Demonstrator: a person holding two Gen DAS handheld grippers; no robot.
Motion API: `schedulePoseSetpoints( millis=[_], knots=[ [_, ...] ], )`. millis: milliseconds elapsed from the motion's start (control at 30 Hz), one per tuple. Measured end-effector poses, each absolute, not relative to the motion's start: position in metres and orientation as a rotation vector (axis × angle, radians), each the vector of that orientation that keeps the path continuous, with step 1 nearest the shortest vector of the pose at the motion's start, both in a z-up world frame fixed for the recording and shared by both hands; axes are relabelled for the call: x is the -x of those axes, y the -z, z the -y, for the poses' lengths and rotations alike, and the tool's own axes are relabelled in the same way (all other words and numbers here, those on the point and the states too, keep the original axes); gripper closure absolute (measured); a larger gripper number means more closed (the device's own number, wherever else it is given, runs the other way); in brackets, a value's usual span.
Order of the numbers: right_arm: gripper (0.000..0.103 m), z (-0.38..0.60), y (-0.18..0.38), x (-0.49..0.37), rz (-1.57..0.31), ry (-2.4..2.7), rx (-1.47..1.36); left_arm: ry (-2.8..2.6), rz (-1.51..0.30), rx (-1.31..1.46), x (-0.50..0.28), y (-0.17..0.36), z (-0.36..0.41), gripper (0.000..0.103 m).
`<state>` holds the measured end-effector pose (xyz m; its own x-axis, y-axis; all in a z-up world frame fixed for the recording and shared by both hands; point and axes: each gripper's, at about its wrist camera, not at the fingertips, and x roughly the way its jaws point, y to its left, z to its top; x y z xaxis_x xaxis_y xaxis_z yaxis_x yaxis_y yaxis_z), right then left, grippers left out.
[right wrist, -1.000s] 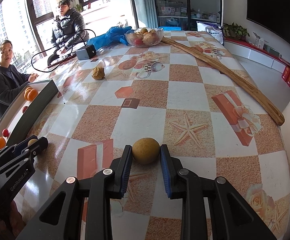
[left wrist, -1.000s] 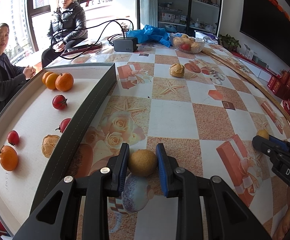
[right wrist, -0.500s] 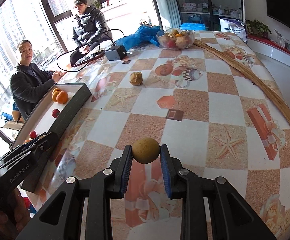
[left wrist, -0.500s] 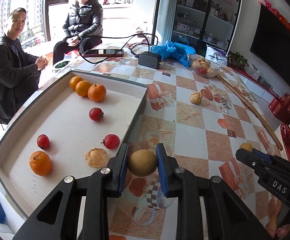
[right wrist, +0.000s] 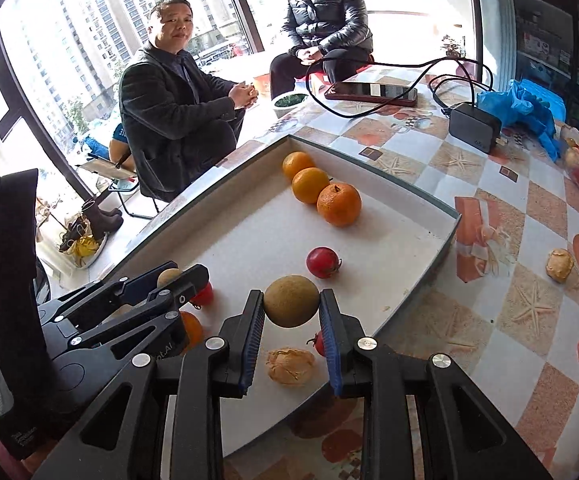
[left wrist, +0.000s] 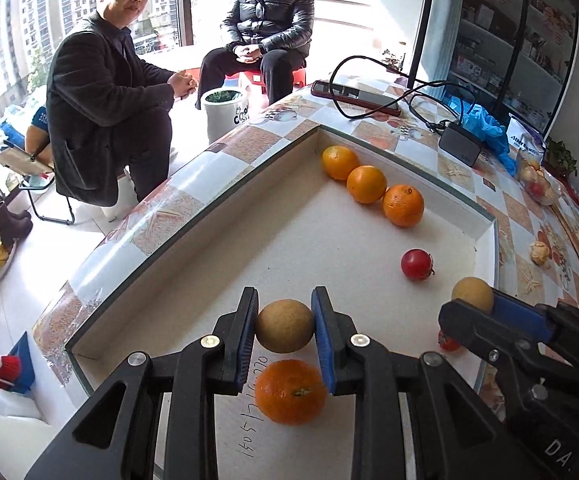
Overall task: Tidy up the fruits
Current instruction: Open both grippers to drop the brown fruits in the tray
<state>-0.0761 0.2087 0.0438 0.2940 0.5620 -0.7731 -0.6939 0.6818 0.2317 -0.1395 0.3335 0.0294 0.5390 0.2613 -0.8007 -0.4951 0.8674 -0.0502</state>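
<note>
Pears (left wrist: 284,326) sit clamped between both grippers' fingers (left wrist: 246,338).

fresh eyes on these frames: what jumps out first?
Both grippers, left gripper and right gripper, each clamp a round tan-brown fruit above the shallow white tray. At the tray's far corner three bright oranges sit touching in a diagonal row, with a small red fruit nearer. Two seated people in dark jackets watch from the window side.

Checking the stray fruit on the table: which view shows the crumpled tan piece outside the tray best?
The right wrist view: crumpled tan piece sits larger and clearer on the tablecloth. The left wrist view shows it small near the edge.
</note>
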Motion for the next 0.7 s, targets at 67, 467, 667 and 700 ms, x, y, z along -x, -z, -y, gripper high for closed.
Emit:
schedulePoseSetpoints(
  millis=[67, 467, 667, 700],
  knots=[
    [0.074, -0.213, -0.041, 0.077, -0.959, -0.836, 0.191, -0.447, -0.89, 0.282, 0.14, -0.027, -0.333, 0.06],
    [0.006, -0.165, -0.072, 0.058, -0.887, -0.741, 0.097, -0.483, -0.812, 0.264, 0.153, -0.05, -0.336, 0.023],
    [0.006, -0.134, -0.076, 0.051, -0.888, -0.679, 0.072, -0.423, -0.813, 0.227, 0.151, -0.06, -0.309, 0.022],
    [0.006, -0.128, -0.075, 0.048, -0.89, -0.667, 0.07, -0.412, -0.814, 0.22, 0.151, -0.062, -0.304, 0.022]
  ],
)
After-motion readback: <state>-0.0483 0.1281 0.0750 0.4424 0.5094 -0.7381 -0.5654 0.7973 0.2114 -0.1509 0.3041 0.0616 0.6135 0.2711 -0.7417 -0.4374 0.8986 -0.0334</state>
